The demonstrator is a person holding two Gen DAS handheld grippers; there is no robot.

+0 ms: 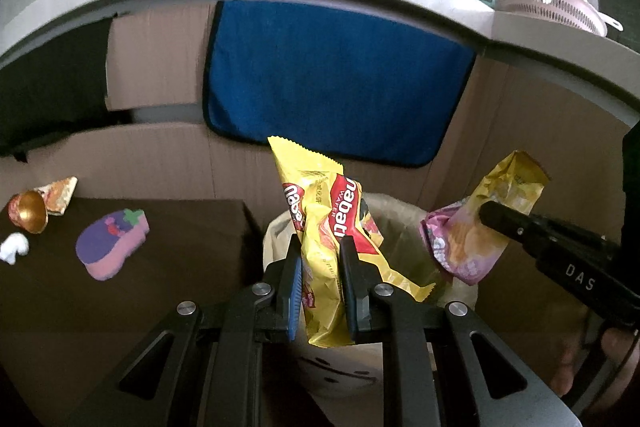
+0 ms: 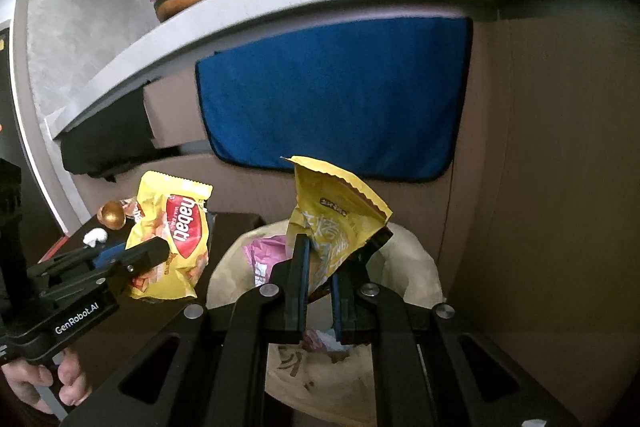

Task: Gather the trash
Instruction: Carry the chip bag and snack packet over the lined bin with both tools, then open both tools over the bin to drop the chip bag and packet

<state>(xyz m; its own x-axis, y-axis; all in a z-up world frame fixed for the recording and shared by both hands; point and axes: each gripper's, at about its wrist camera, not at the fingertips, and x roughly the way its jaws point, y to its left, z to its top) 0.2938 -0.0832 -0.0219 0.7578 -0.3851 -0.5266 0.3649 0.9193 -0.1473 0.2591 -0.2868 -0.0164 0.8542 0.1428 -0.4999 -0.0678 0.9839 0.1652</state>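
left hand-held gripper (image 1: 320,283) clamping yellow "nabati wafer" wrapper (image 1: 324,223), right hand-held gripper (image 2: 318,279) pinching yellow packet (image 2: 336,219)

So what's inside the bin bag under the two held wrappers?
The right wrist view shows the paper-lined bin holding a pink wrapper and some crumpled scraps lower down. The right gripper and its yellow wrapper hide the rest.

right gripper (image 2: 320,259) jaws clamp yellow wrapper (image 2: 336,215) | above bin (image 2: 420,267) | blue cloth (image 2: 332,95) behind
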